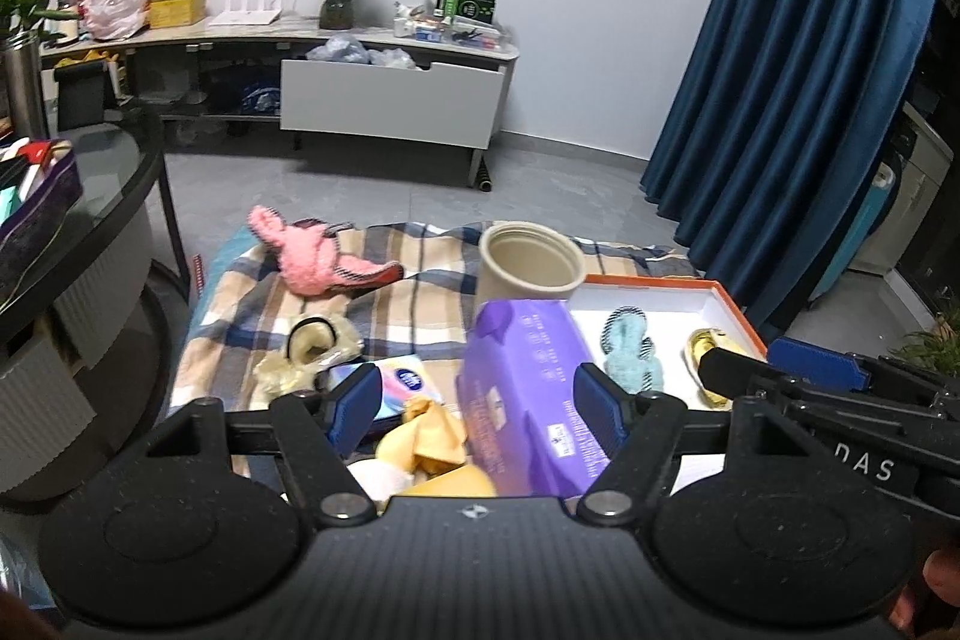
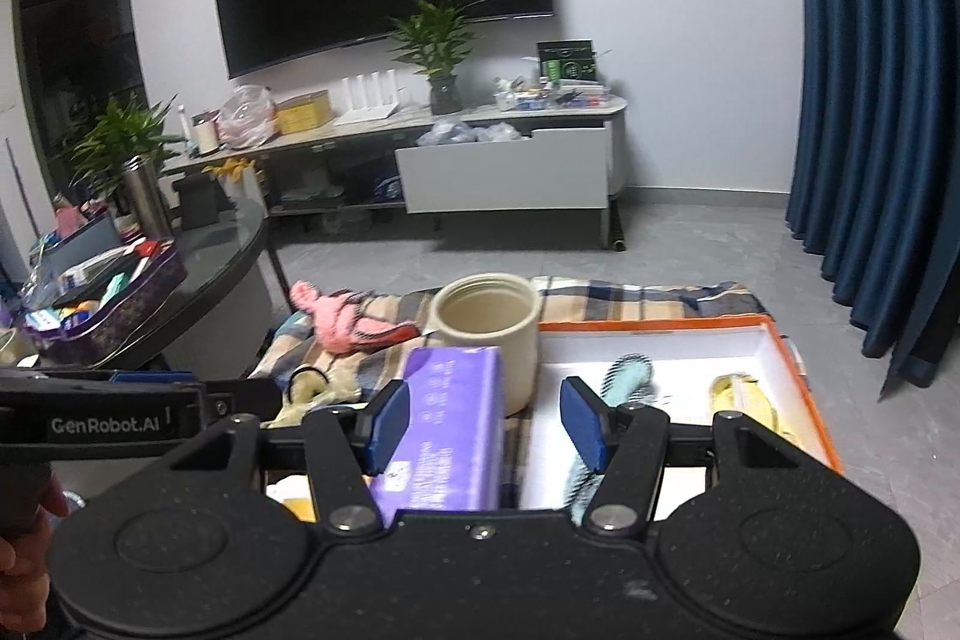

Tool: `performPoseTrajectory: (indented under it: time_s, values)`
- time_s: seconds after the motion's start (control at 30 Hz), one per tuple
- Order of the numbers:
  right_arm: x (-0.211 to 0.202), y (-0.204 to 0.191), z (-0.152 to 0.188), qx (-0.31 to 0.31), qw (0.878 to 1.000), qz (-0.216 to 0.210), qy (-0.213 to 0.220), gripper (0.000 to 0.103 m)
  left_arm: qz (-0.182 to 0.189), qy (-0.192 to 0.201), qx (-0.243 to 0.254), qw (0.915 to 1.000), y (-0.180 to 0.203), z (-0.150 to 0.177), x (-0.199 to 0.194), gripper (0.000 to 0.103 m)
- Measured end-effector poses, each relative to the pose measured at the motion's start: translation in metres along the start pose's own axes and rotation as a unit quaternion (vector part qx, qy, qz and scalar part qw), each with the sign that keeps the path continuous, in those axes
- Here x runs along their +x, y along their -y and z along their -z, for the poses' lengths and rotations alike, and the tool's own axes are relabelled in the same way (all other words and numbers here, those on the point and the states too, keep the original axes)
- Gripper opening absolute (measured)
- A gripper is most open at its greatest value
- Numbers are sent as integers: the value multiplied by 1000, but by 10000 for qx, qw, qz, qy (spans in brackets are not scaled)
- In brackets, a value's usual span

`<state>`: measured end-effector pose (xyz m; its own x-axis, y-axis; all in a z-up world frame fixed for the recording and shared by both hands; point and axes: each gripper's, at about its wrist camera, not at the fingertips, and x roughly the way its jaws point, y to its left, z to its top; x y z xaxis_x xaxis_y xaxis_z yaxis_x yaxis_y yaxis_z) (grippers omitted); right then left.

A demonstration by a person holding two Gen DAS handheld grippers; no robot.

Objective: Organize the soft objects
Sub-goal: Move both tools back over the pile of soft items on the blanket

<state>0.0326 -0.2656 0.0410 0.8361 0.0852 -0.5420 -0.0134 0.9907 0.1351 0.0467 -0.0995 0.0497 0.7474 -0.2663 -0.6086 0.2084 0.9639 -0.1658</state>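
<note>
My left gripper (image 1: 477,412) is open above a purple tissue pack (image 1: 528,394) and a yellow cloth (image 1: 429,436). My right gripper (image 2: 483,421) is open over the same purple pack (image 2: 450,430), with nothing held. A pink plush toy (image 1: 318,259) lies on the plaid blanket (image 1: 240,328), also seen in the right wrist view (image 2: 342,319). A cream furry item with a black band (image 1: 312,346) lies nearer. An orange-rimmed white box (image 1: 714,292) holds a teal fuzzy item (image 1: 630,346) and a yellow item (image 1: 708,346).
A beige jar (image 1: 531,271) stands open beside the box. A pink-and-blue tissue packet (image 1: 408,379) lies by the left finger. A round glass table (image 1: 114,172) with clutter is at left. A TV stand (image 1: 390,94) and blue curtain (image 1: 798,58) are beyond.
</note>
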Motion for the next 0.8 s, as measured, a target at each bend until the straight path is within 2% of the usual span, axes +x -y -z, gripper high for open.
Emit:
performPoseTrajectory:
  time_s: [0.5, 0.8]
  values:
    - [13, -43, 14, -230, 9986, -429, -228, 68, -274, -13, -313, 9991, -48, 17, -18, 73]
    - [19, -57, 35, -337, 9970, -557, -414, 68, -529, -190, -677, 9961, -83, 33, -19, 73]
